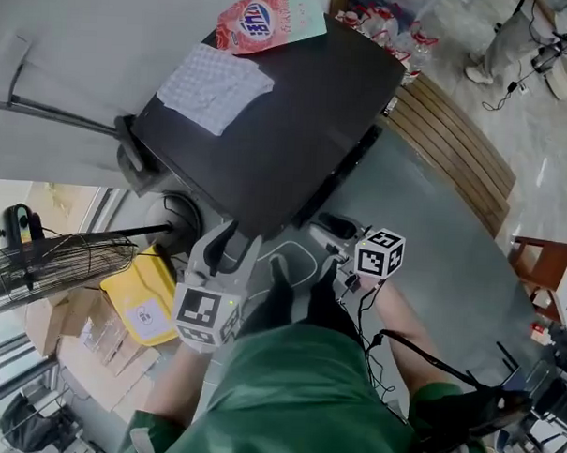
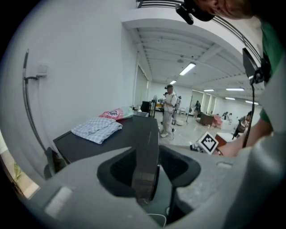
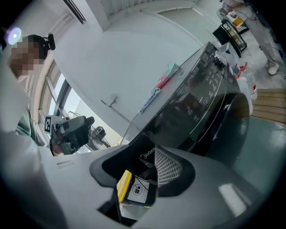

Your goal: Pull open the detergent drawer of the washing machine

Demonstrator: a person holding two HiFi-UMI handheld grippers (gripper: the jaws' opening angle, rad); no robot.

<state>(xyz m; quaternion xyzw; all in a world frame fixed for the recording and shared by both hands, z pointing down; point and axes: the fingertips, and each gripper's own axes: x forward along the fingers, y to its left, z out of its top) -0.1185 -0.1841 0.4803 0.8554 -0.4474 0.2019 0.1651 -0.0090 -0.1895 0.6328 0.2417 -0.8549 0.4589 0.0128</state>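
I have the washing machine (image 1: 269, 126) in front of me, at 12 o'clock in the head view. My right claw (image 3: 145, 172) is down by its near front corner. Its jaws stand apart with nothing pinched. Looking along them, I see a dark front piece with a brand name on it, just at 12 o'clock of the gap. I think that is the detergent drawer (image 3: 146, 154), because the buttons (image 3: 210, 67) sit far off at 1 o'clock, at the other end of the same strip. The drawer looks shut. A yellow thing with a white sticker (image 3: 134, 188) shows low in the gap at 6 o'clock. I can't tell what it is, and the pads do not press on it.

My left claw (image 2: 146, 165) has its jaws together and holds nothing. It looks over the top of the machine.

To do this step well, I would go slow. I can't see the drawer's finger lip, so I should find it first. Then I would turn the right claw flat to the front, slide one jaw under the lip and squeeze gently. After that I would pull straight back toward me, not sideways, or the drawer may stick. I would keep the left claw out of the way so the two do not bump
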